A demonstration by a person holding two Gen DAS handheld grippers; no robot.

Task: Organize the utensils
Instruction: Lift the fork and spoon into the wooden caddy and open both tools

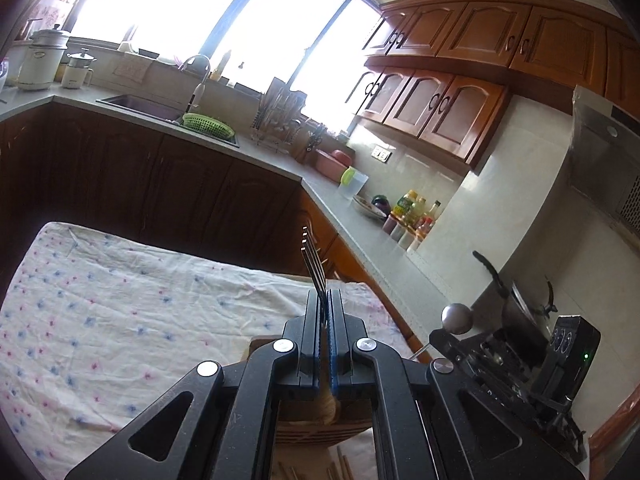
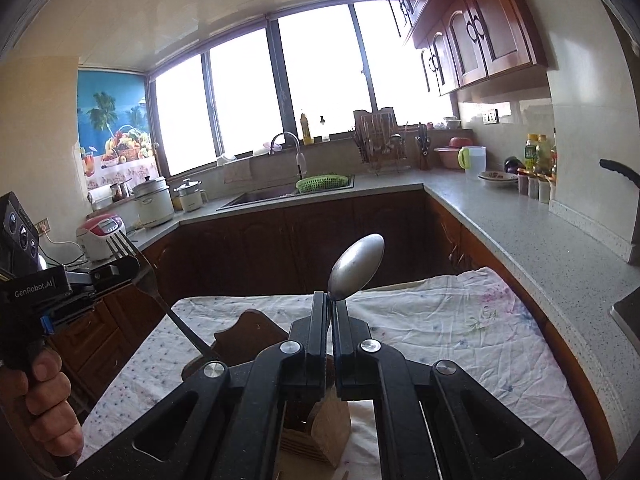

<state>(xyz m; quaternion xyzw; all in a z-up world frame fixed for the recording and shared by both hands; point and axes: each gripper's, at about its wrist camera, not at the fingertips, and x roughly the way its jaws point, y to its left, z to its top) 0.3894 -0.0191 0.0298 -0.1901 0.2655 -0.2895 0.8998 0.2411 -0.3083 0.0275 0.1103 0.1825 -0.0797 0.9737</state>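
Note:
My left gripper [image 1: 325, 300] is shut on a metal fork [image 1: 311, 264]; its tines stick up past the fingertips. It also shows in the right wrist view [image 2: 124, 266], where the fork [image 2: 160, 300] slants down with its handle end near the wooden utensil holder [image 2: 316, 428]. My right gripper [image 2: 331, 300] is shut on a metal spoon [image 2: 356, 266], bowl upward. It also shows in the left wrist view [image 1: 452, 336] with the spoon bowl [image 1: 457, 318]. The wooden holder [image 1: 320, 420] stands on the table below both grippers.
A floral cloth [image 1: 120, 300] covers the table. Wooden chopsticks [image 1: 340, 468] lie on the cloth near the holder. A grey counter [image 2: 540, 236] runs along the right with bottles [image 2: 536, 156], a bowl and a pan handle [image 2: 620, 174]. Sink [image 2: 264, 196] at the back.

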